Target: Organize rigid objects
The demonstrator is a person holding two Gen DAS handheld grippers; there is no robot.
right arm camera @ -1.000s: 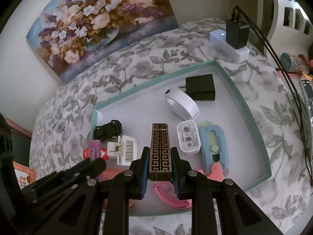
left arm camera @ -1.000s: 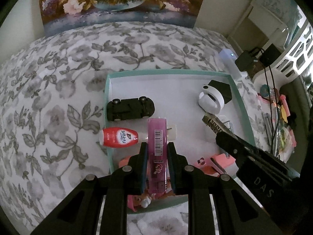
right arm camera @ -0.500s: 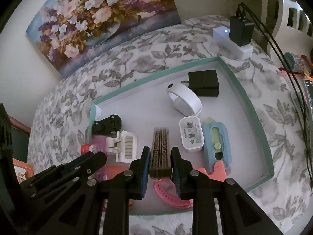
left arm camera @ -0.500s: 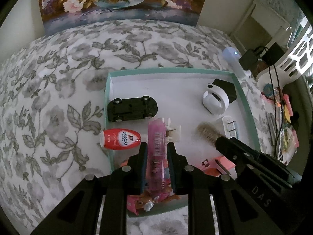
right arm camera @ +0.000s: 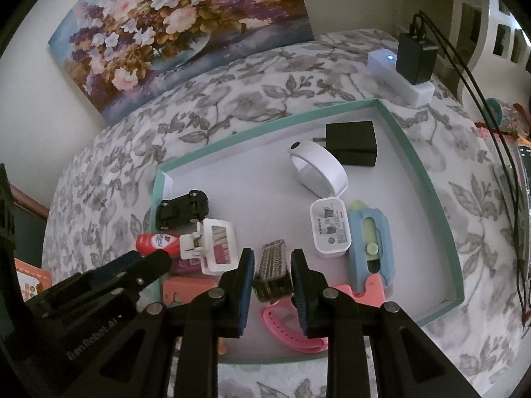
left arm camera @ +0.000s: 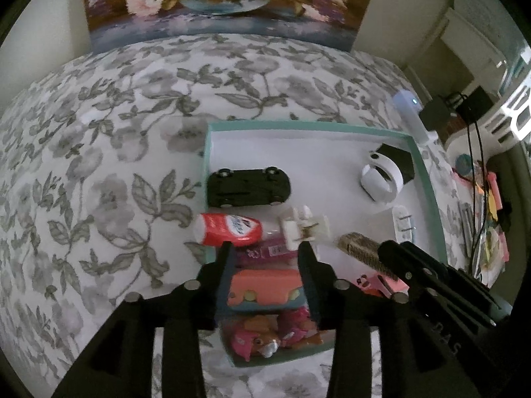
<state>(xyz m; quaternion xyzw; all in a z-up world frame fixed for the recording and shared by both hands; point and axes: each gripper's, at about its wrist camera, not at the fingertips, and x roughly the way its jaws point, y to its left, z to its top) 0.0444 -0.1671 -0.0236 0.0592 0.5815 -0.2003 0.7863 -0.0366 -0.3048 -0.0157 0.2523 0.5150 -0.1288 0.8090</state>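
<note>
Your left gripper gapes wide above the magenta tube in the teal tray; your right gripper, parted, straddles the patterned bar beside the white charger.

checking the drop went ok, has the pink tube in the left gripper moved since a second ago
Yes. The pink tube has left the fingers of the left gripper and now lies flat in the tray, beside the red bottle and nearer the tray's front edge.

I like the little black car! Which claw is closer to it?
Left. The left claw hovers over the box's left side, just in front of the black toy car. The right claw sits farther right, open around the patterned brown bar.
</note>
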